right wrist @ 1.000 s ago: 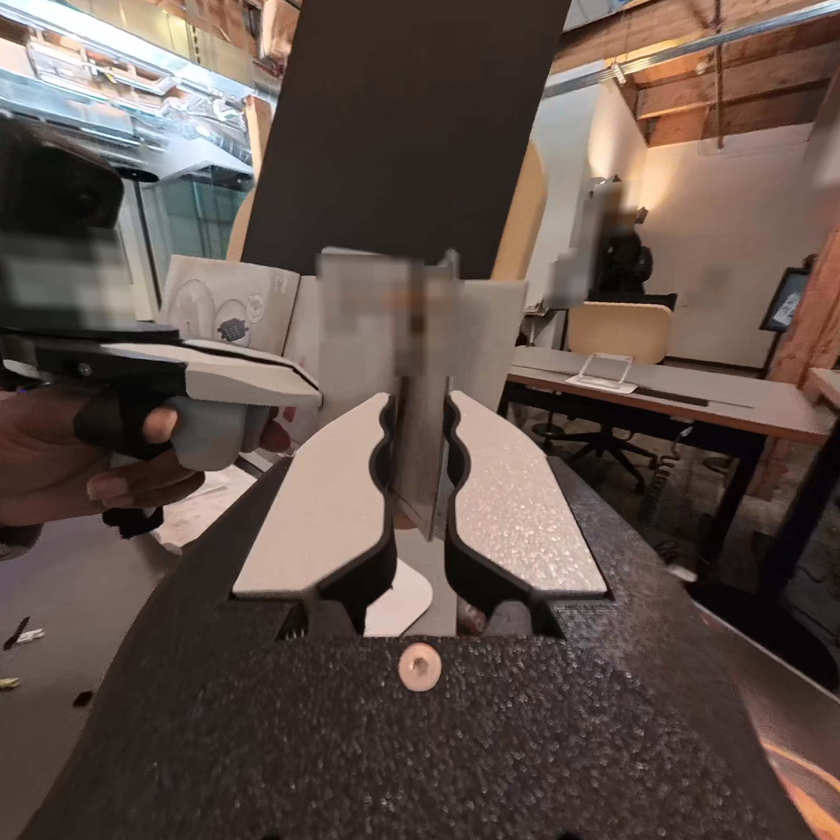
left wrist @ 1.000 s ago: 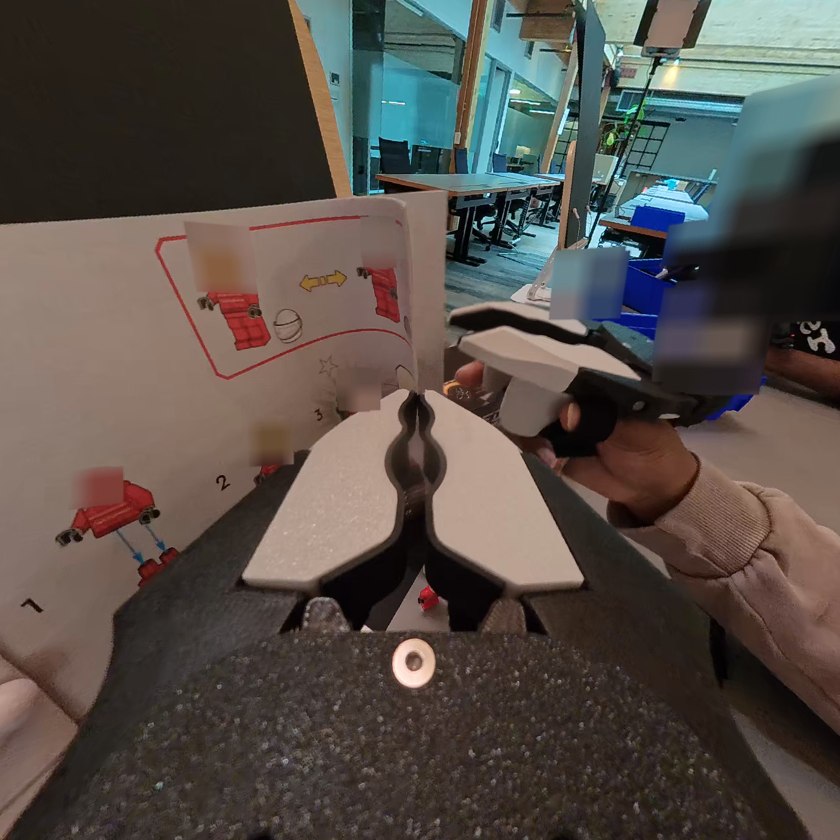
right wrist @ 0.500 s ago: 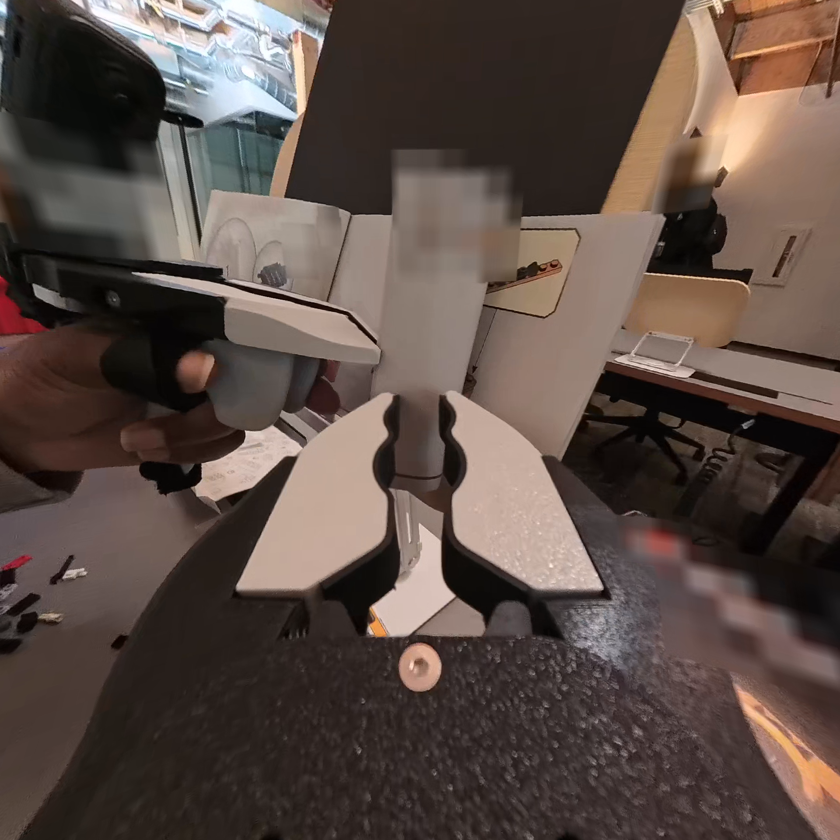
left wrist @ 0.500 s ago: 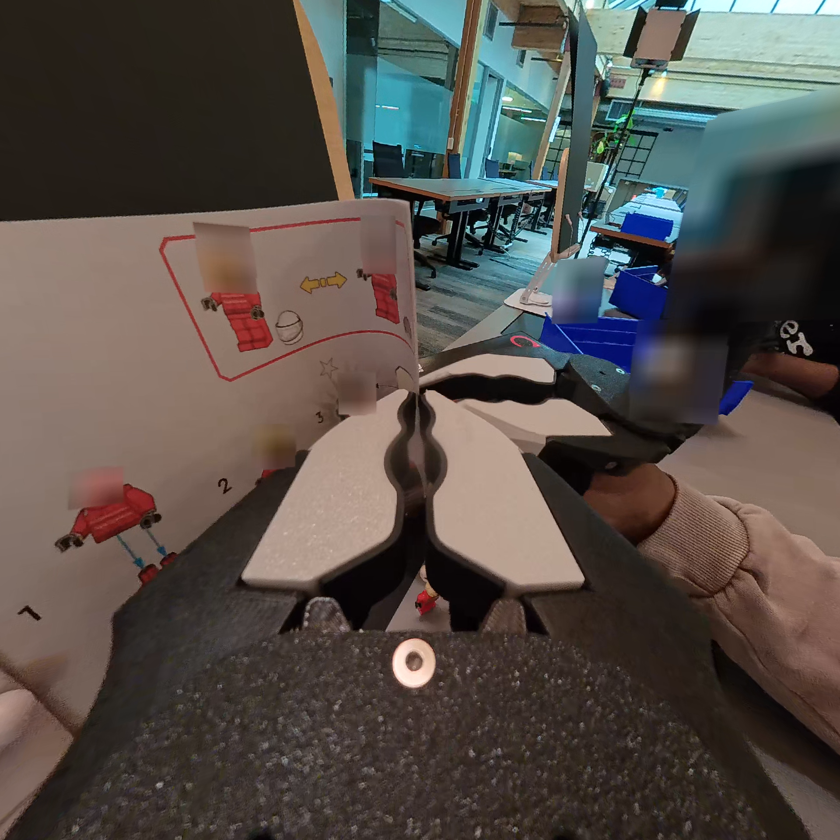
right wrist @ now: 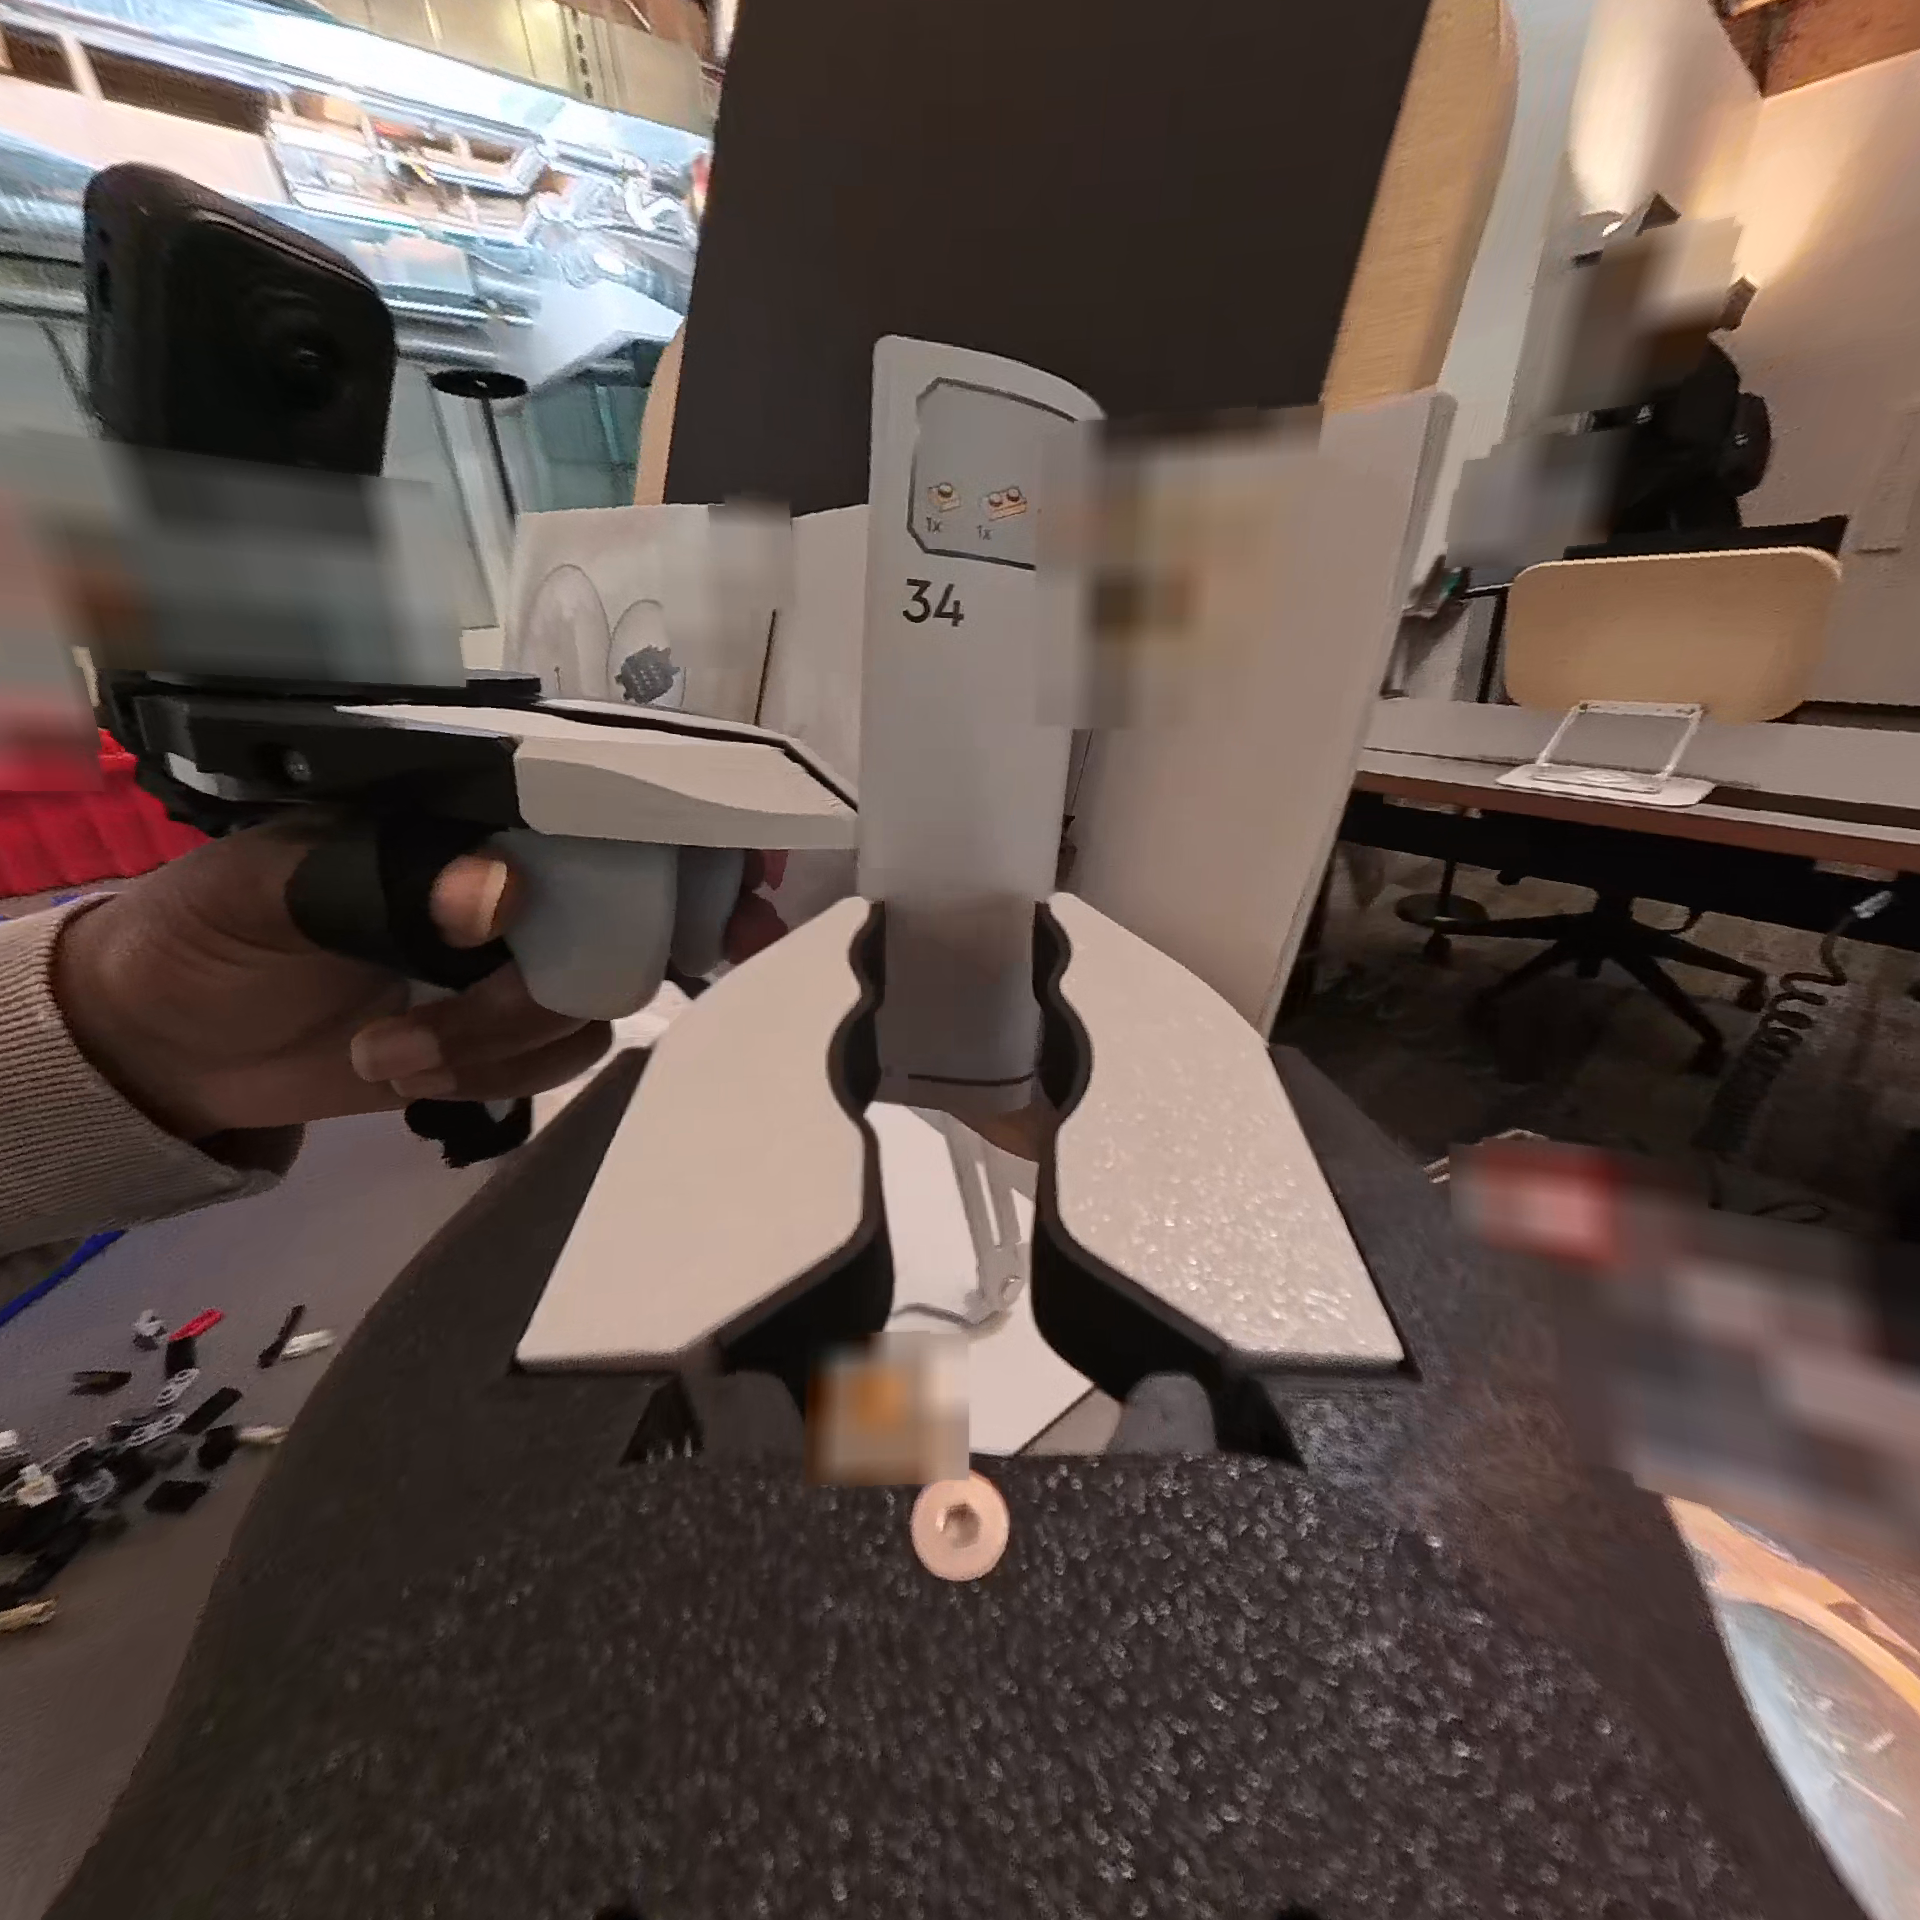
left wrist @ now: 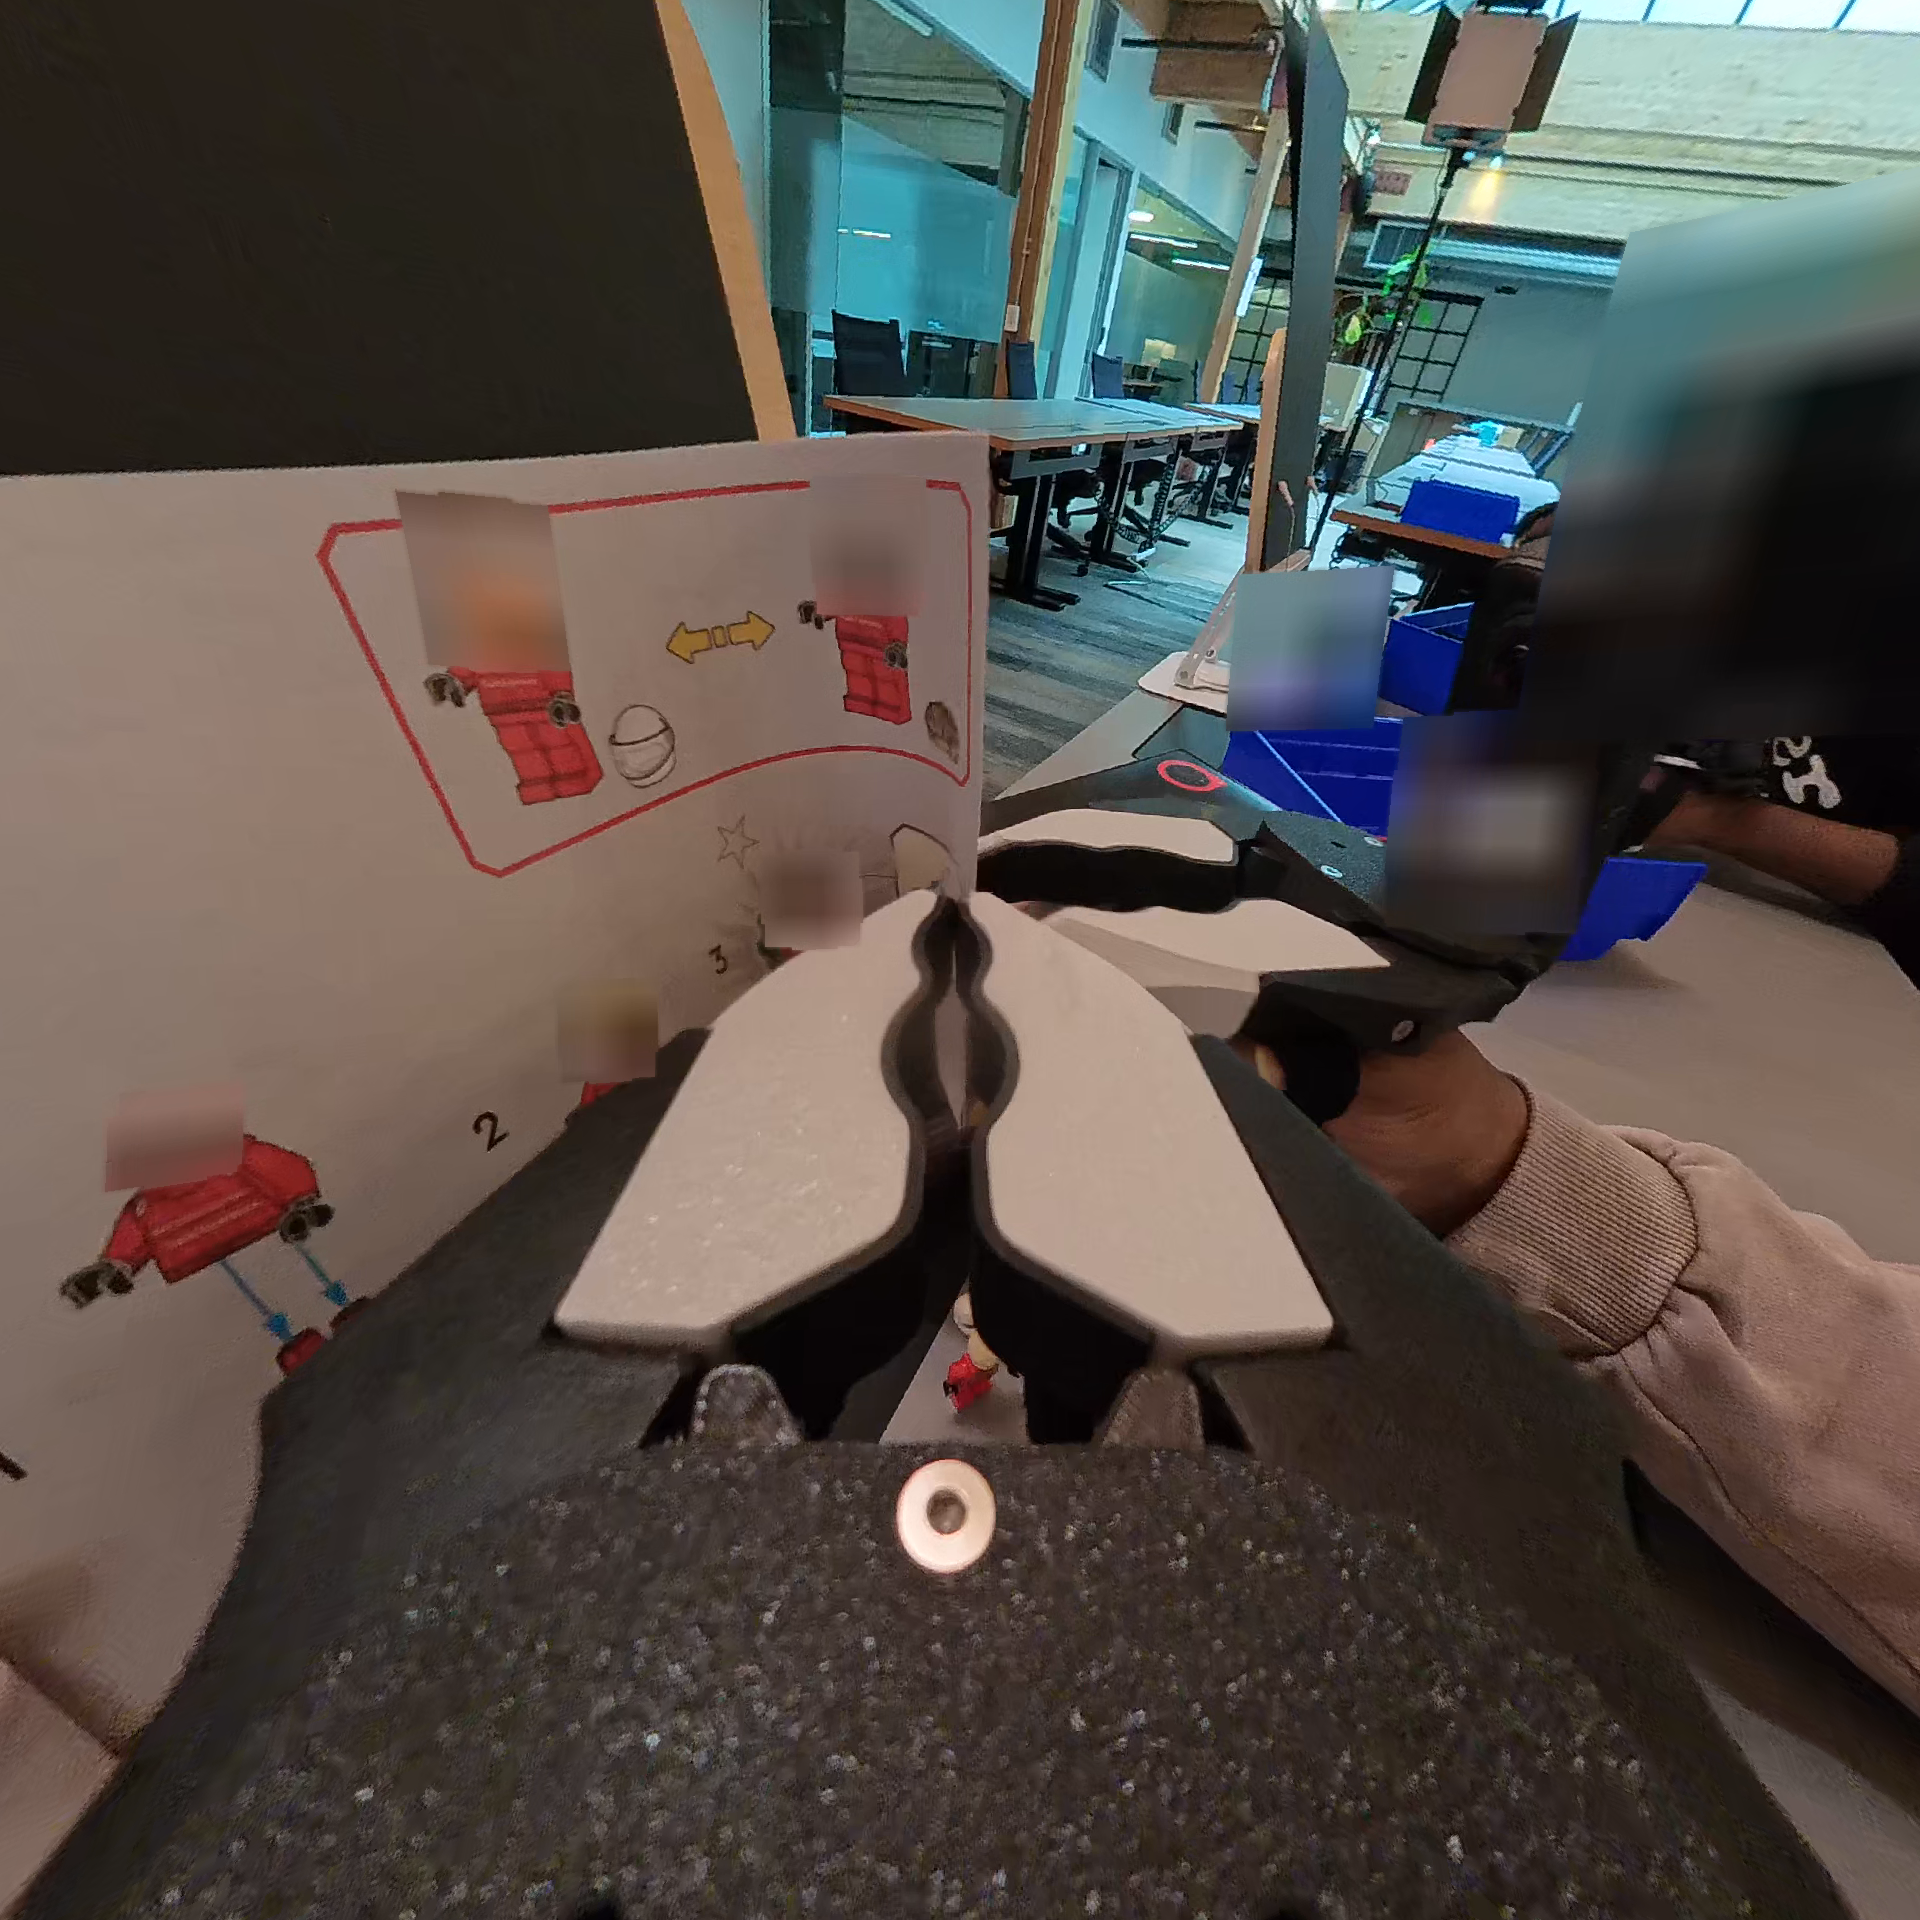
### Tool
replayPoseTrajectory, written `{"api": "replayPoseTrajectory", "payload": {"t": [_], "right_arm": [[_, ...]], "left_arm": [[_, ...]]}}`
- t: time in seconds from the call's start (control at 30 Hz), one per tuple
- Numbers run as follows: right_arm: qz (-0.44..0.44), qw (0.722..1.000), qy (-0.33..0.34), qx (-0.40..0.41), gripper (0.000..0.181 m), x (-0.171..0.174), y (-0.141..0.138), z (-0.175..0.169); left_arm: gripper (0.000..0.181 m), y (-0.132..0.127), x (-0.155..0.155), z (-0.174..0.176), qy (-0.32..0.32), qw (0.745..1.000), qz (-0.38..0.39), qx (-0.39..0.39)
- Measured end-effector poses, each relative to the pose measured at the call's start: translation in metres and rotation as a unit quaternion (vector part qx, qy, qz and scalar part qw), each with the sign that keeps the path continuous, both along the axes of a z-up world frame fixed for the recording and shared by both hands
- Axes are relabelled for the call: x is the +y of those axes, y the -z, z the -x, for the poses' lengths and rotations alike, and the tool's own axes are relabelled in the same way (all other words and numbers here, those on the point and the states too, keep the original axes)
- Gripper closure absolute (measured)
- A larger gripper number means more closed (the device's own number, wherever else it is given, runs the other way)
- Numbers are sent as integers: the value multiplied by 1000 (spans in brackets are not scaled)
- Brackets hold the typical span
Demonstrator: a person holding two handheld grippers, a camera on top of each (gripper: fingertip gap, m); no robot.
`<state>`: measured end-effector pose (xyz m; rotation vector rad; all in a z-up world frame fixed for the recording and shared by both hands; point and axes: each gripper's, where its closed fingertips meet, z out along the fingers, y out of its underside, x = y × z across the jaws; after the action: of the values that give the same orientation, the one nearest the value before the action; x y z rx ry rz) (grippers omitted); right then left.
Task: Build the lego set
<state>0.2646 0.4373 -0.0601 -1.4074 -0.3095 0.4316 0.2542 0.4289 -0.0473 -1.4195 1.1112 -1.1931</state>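
**Booklet held upright between both grippers**

Between the two grippers we see the instruction booklet (left wrist: 312, 935) standing upright above the grey table (left wrist: 1766, 987). Our left gripper (left wrist: 948, 914) has its fingers pressed together on the booklet's right edge, the open page with red figure drawings spreading to the left. Our right gripper (right wrist: 954, 935) has its fingers apart, and a single grey page (right wrist: 961, 727) stands in the gap between them; we cannot tell whether the pads touch it. That page curls at the top, separate from the white pages (right wrist: 1247, 675) behind it.

From the right wrist view, the left gripper sits at left, its tips at the page's left edge, with a hand (right wrist: 312, 987) around the handle. From the left wrist view, the right gripper (left wrist: 1039, 873) lies just right of the booklet edge.

Loose lego pieces (right wrist: 135, 1413), mostly black, lie scattered on the table at near left. A small red figure (left wrist: 971, 1371) shows below the left fingers. Blue bins (left wrist: 1351, 769) stand far right.
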Motion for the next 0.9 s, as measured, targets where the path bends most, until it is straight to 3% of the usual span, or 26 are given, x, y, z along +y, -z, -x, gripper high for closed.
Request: {"api": "replayPoseTrajectory", "payload": {"t": [0.1,0.23,0.43,0.63,0.9], "right_arm": [[12,1000,-20,7,145,-1,2,3],[3,1000,3,4,164,2,2,-1],[4,1000,-16,26,174,-1,-1,-2],[4,998,-49,28,171,-7,-2,4],[1,996,-78,39,168,-15,-6,3]], "left_arm": [[181,3,0,-2,2,1000,-5,10],[181,3,-2,-3,2,1000,-11,11],[170,-1,-7,-3,12,1000,-9,0],[169,-12,-13,-8,33,999,1,-23],[181,-19,-23,-12,66,997,-2,-28]]}}
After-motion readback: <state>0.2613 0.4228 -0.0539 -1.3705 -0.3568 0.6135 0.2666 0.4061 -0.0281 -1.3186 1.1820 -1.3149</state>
